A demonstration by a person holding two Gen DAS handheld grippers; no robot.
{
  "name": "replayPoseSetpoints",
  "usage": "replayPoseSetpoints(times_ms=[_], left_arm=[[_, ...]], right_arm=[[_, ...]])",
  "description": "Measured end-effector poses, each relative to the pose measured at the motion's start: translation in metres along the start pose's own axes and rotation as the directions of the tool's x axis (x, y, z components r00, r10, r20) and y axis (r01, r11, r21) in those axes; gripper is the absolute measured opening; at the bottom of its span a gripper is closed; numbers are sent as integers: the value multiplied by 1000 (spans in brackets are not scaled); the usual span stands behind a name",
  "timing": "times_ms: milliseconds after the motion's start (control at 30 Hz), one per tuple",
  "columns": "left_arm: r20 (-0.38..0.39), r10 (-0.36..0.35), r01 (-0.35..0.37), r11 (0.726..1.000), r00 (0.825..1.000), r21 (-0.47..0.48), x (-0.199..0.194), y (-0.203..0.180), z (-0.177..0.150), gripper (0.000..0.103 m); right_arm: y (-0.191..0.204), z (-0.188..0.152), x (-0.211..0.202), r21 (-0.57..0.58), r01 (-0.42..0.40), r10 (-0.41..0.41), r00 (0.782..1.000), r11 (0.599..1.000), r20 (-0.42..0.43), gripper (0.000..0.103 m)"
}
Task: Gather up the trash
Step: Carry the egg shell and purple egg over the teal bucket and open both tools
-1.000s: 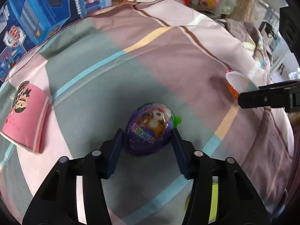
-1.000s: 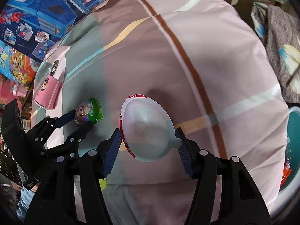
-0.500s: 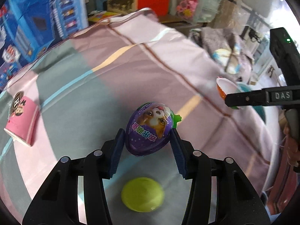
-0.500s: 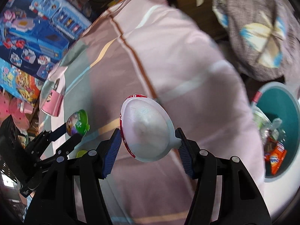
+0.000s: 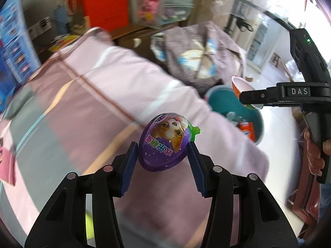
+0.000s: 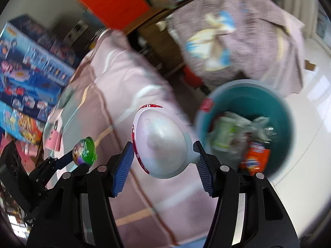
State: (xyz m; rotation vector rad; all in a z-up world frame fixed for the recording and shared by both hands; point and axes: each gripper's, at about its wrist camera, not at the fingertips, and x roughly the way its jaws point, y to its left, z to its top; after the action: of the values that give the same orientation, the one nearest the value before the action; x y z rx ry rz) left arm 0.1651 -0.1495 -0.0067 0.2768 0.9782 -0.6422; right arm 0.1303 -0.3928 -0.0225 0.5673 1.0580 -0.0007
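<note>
Pink striped bed (image 5: 124, 86) below, left hand-held gripper (image 5: 163, 157) clamps a purple egg capsule (image 5: 164, 142), right hand-held gripper (image 6: 163, 155) grips a white egg shell (image 6: 161, 142) beside the teal bin (image 6: 281, 111).

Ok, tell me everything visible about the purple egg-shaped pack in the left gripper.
The purple egg pack is a glossy plastic half-shell printed with a cartoon dog's face and pink-green lettering, with a green back and tab. The left gripper clamps its sides between blue ribbed pads, holding it in the air above the pink bedcover, printed face toward the camera. Nothing else touches it.
</note>
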Motion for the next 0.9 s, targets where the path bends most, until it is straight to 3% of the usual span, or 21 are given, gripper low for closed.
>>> replayPoseSetpoints(times_ms=[200, 400, 567, 900], left_arm=[[-26, -51, 53, 995, 998, 84, 22, -61, 21, 50], [-78, -91, 102, 985, 993, 141, 52, -112, 37, 50], [-113, -102, 122, 976, 988, 182, 71, -143, 44, 50], [-179, -104, 140, 969, 978, 203, 109, -169, 55, 51]], right_arm=[[-66, 0, -32, 98, 28, -34, 998, 995, 54, 56], [-114, -6, -38, 172, 32, -40, 998, 985, 48, 56], [-134, -9, -36, 196, 28, -36, 999, 980, 35, 56], [-156, -5, -26, 232, 18, -22, 1000, 972, 17, 57]])
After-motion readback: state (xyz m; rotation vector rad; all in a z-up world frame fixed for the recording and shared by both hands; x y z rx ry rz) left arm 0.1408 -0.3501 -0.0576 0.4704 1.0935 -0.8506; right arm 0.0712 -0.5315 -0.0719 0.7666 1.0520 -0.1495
